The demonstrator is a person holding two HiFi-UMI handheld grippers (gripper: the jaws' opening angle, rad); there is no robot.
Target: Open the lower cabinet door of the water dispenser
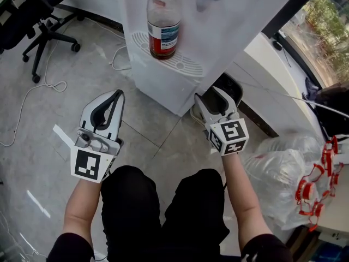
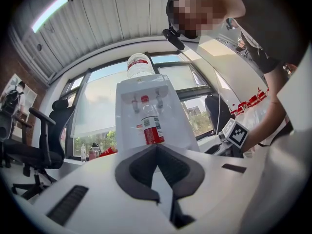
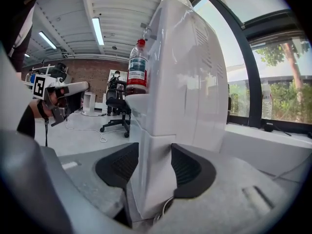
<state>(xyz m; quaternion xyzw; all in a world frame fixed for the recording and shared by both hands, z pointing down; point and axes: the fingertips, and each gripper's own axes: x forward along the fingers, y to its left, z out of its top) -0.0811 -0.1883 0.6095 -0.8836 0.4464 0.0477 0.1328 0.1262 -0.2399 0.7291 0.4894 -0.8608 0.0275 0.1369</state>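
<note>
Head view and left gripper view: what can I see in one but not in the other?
Only the head view shows the person's black trouser legs, the clear plastic bags and the white cable on the floor. Only the left gripper view shows the ceiling light and the big bottle on top of the water dispenser. Both show the dispenser, the red-labelled bottle on its tray, and a black office chair.
</note>
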